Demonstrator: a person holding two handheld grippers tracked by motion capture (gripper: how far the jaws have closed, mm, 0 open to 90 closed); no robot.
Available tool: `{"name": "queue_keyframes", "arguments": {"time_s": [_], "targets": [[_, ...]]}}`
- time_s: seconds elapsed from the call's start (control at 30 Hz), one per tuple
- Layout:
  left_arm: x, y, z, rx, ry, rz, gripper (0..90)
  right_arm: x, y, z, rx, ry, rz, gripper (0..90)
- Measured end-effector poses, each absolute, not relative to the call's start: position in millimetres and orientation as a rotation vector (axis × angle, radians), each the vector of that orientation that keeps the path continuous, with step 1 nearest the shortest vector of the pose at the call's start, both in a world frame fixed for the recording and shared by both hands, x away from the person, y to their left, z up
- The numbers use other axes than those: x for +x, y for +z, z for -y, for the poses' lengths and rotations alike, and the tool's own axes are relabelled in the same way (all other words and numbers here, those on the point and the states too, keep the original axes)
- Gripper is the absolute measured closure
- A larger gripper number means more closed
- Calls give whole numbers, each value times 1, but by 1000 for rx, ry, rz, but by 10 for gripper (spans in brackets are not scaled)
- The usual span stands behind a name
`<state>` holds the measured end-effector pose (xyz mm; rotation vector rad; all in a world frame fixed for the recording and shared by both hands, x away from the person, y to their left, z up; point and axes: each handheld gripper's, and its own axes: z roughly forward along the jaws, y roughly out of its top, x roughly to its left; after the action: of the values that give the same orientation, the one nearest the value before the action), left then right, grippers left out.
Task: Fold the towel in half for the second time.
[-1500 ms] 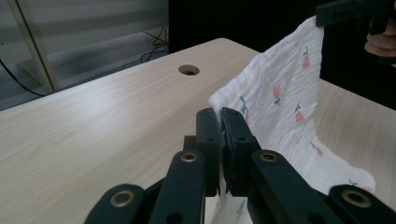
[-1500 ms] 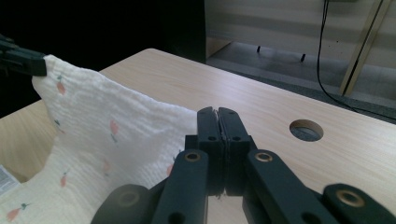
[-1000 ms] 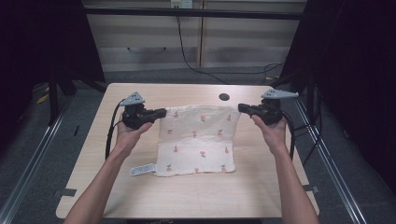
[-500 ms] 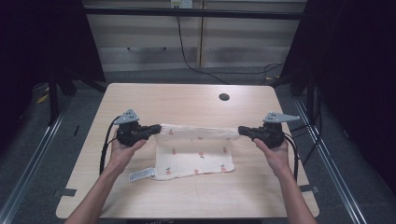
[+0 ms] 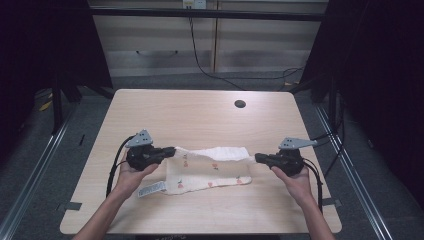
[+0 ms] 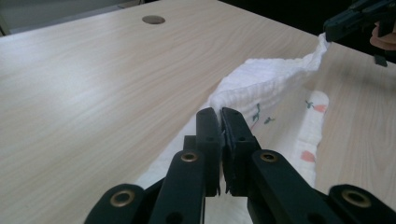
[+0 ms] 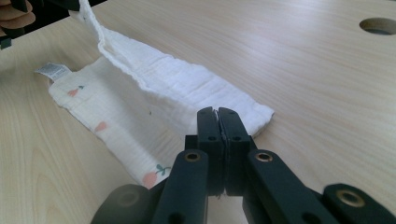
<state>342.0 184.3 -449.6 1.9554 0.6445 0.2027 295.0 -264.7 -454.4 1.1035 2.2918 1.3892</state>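
A white cloth (image 5: 210,172) printed with small red and green motifs lies on the wooden table (image 5: 200,120), doubled over into a narrow band. My left gripper (image 5: 172,150) is shut on the cloth's upper left corner, and the white fabric (image 6: 266,84) runs out from its pinched jaws (image 6: 219,114). My right gripper (image 5: 257,158) is shut on the upper right corner. In the right gripper view the jaws (image 7: 217,114) clamp the folded white edge (image 7: 154,84). The held edge hangs just above the lower layer, slack between the two grippers.
A white care label (image 5: 150,190) sticks out at the cloth's near left corner. A round cable hole (image 5: 240,104) sits in the far right part of the table. Black cables trail from both grippers, and dark frame posts stand at the sides.
Both grippers have come down and toward the person, carrying the cloth's far edge over its near part. The cloth has gone from spread out to a narrow folded band.
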Motion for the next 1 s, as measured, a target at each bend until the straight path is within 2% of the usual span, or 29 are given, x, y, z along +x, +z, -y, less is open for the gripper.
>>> {"name": "queue_keyframes", "arguments": {"time_s": [0.27, 0.47, 0.73, 1.0], "targets": [[333, -466, -187, 2033, 195, -645, 857, 282, -471, 259, 1102, 1303, -2381, 888], [320, -477, -188, 2063, 130, -619, 853, 278, -488, 257, 1120, 1239, -2441, 887], [309, -476, -188, 2028, 75, -587, 783, 275, -494, 257, 1141, 1221, -2456, 872], [317, -476, -194, 2019, 108, -630, 750, 270, -487, 259, 1117, 1233, -2441, 832]]}}
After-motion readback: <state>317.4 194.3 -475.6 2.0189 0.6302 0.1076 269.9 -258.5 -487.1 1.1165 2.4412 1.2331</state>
